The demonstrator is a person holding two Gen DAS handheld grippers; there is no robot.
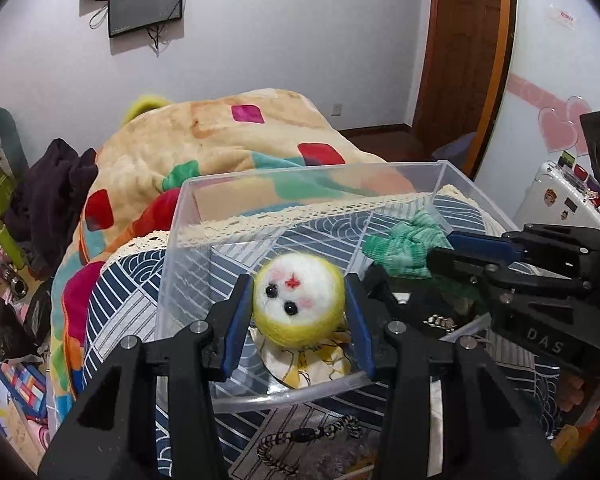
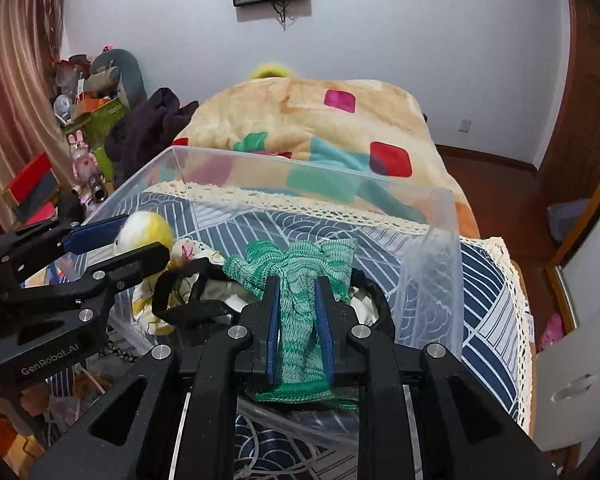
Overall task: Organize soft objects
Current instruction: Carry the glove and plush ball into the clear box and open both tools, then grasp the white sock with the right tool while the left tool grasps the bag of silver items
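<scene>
Bed [image 2: 496,280] (patterned cover) carries clear bin [image 2: 440,240] and blanket [image 2: 300,120].

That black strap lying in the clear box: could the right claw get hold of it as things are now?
Probably not yet. The right claw is shut on the green knit cloth, which hangs over the black strap inside the clear box; it would need to drop that first.

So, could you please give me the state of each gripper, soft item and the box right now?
Left gripper: shut on the yellow felt doll, held over the box.
Right gripper: shut on the green knit cloth.
Yellow felt doll: gripped by its head.
Green knit cloth: pinched, bunched.
Clear plastic box: open, no lid on.
</scene>
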